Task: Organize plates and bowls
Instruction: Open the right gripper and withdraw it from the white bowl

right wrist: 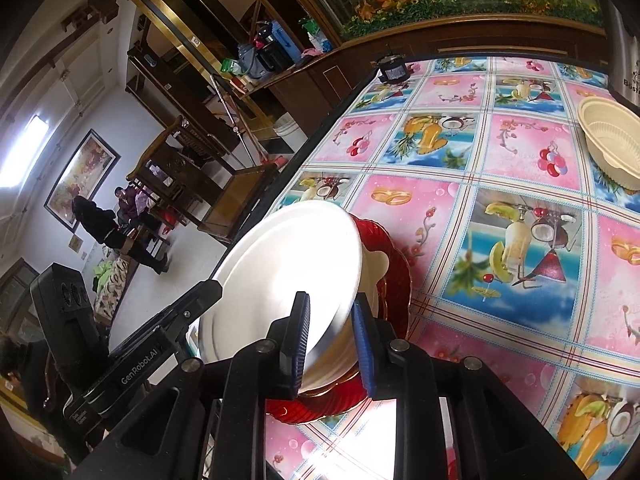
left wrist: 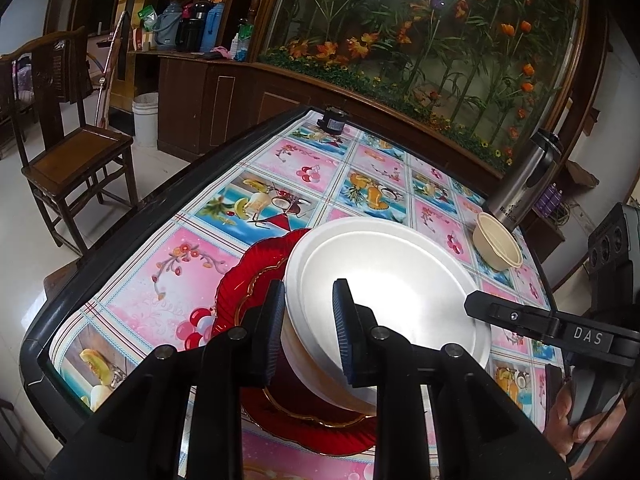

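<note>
A white plate [left wrist: 384, 280] sits tilted on top of a pale bowl [left wrist: 320, 380], and that bowl stands on a red glass plate with a gold rim [left wrist: 256, 280]. The stack rests near one edge of the bench [left wrist: 176, 280], which is covered by a cloth printed with pink and blue squares of fruit and flowers.

The left claw [left wrist: 306, 332] straddles the near rim of the white plate: one blue pad lies outside the rim, the other above the plate's inner face. A gap shows between the pads and the rim, so the claw is slightly open and not pinching. The right claw [right wrist: 332, 344] straddles the opposite rim of the same plate in the same way, one pad over the top face and one beside the bowl below, with daylight on both sides; it too is loosely open around the rim.

A second, cream bowl with a ribbed wall [right wrist: 612, 148] sits well apart from the stack, toward the far side of the bench, just beside a steel flask [left wrist: 528, 176]. A small dark jar [left wrist: 334, 120] stands at the far edge.

A wooden chair [left wrist: 72, 152] stands on the floor beside the bench.
</note>
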The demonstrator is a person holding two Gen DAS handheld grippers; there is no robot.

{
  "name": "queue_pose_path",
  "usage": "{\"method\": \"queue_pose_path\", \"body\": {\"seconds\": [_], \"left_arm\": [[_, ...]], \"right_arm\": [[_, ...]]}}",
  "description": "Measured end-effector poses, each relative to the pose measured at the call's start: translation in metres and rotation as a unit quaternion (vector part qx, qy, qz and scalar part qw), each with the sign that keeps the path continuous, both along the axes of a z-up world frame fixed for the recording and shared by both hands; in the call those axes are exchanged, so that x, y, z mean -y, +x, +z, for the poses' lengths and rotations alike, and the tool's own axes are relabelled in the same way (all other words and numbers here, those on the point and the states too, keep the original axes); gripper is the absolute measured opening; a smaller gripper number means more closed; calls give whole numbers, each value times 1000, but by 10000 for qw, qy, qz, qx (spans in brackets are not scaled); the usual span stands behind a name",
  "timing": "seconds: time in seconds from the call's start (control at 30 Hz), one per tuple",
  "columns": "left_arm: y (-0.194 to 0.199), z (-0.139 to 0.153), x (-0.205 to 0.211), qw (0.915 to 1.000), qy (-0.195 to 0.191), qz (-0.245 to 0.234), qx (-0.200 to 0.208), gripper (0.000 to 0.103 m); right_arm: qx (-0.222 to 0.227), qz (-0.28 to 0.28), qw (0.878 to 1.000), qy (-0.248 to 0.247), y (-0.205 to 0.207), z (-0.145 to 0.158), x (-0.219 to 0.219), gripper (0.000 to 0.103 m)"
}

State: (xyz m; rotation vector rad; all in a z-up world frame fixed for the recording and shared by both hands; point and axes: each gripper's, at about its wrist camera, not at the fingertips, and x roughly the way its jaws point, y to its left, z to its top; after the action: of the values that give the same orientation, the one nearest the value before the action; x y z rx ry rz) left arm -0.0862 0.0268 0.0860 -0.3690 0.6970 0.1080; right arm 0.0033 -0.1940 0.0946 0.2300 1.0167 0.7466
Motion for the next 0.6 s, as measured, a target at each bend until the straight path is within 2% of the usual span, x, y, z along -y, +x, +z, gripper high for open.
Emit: {"method": "queue_pose_path", "body": {"seconds": [0.13,0.4,0.53,0.6], "left_arm": [[-5,8,9,9995,267,39,154,22],[-12,24,53,9918,1153,-133,535,23],[-13,24,77,9860,1501,-300,656,41],[-13,24,89,9835,1620,-413,690,41]], "right_arm": [[44,-52,10000,47,-2,3,5,25],[349,-353,9986,197,-11,13,36,31],[364,-515,9976,286,-15,12,57,31],[373,-606,9970,300,-16,11,66,31]]}}
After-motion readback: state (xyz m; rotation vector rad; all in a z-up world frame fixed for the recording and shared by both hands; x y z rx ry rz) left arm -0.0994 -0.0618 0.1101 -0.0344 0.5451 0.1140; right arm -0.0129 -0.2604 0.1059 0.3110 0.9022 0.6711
